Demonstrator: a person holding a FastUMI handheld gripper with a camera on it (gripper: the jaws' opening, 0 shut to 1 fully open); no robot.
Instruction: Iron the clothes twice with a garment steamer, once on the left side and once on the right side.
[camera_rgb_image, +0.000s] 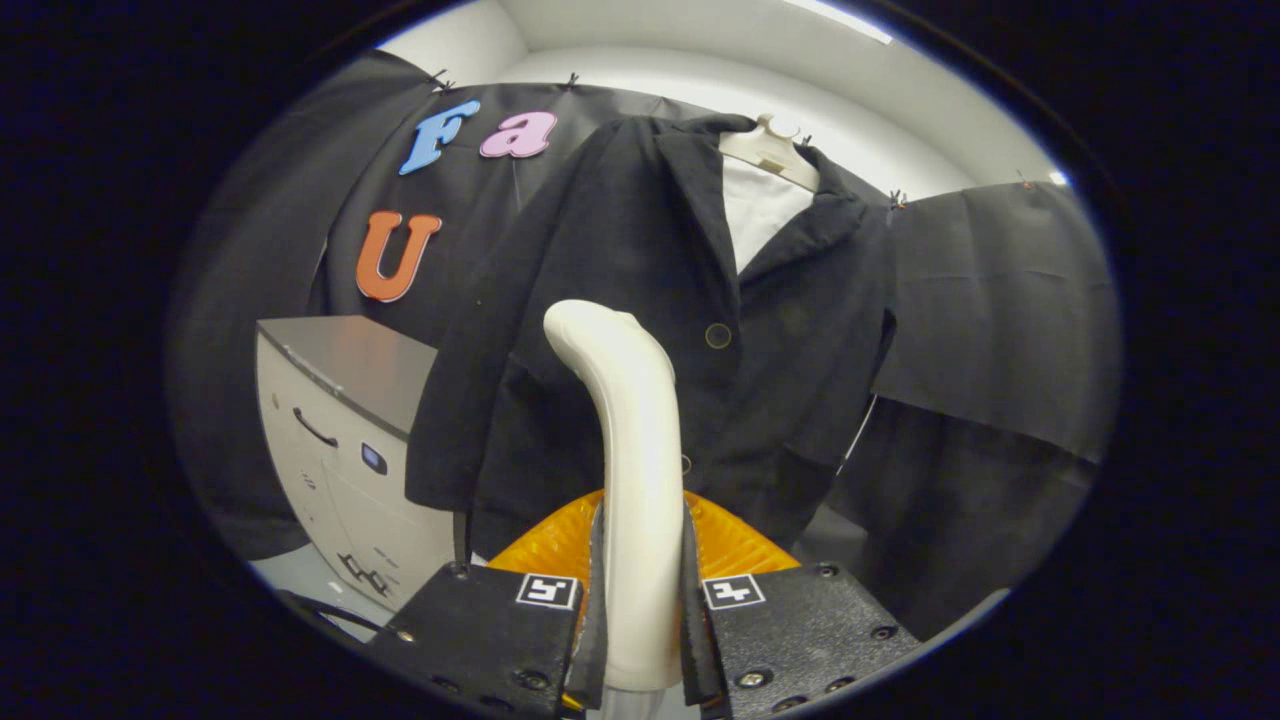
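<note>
Both jaws clamp the garment steamer (635, 440) before the jacket (640, 300).

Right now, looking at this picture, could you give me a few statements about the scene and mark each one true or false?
1. The gripper has its jaws pressed on the white steamer handle. True.
2. The black jacket lies folded on the cabinet. False: it hangs on a hanger, beyond the handle.
3. A grey-topped cabinet stands beside the jacket. True.
4. The jacket hangs over a red shirt. False: the garment under it is white.
5. The steamer handle is black. False: it is white.
</note>
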